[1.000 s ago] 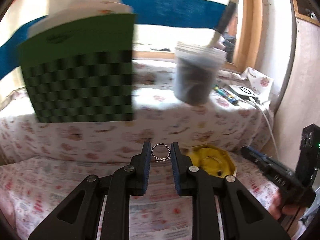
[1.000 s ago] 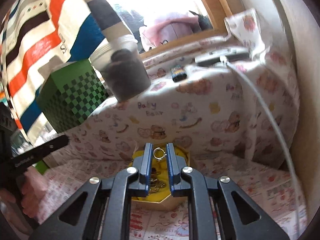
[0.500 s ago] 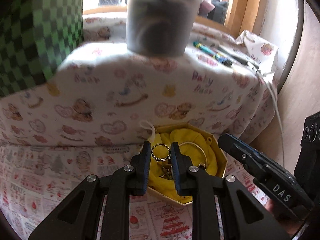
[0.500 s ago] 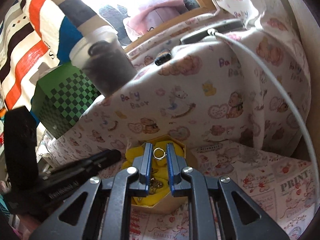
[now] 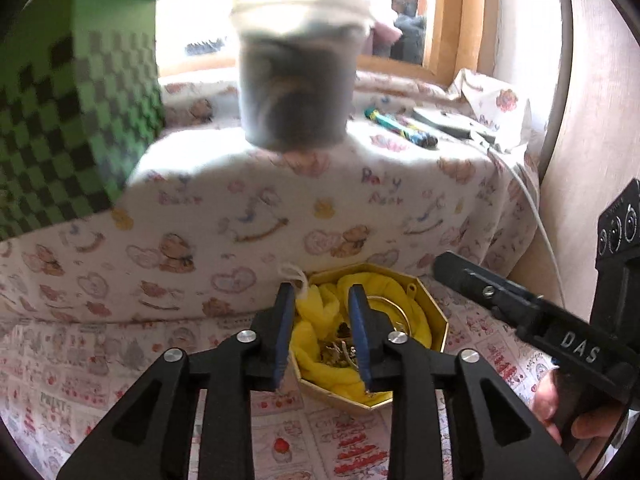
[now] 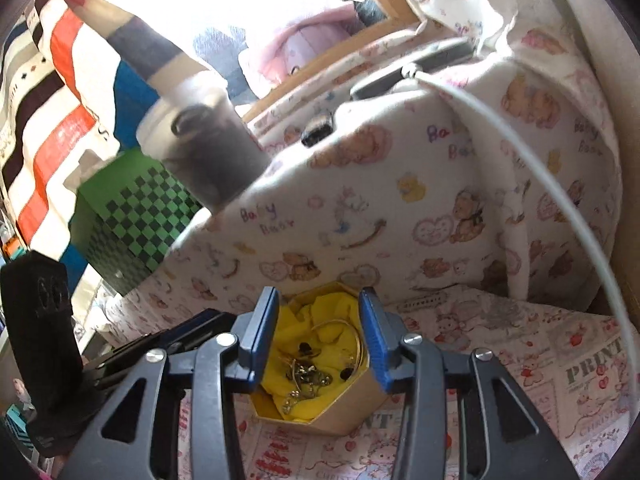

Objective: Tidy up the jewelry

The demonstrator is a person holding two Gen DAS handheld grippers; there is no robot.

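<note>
Left of the gold box (image 6: 320, 410) stands the green checkered box (image 5: 72, 120), raised on the bear-print cloth (image 5: 280, 216). The left gripper (image 5: 320, 300) hangs over the gold box with its fingers apart and empty; the jewelry (image 5: 340, 350) lies inside on yellow fabric (image 5: 316, 356). The right gripper (image 6: 318, 320) is likewise spread wide above the gold box, holding nothing, and a white cable (image 6: 560, 200) runs down to the right.
</note>
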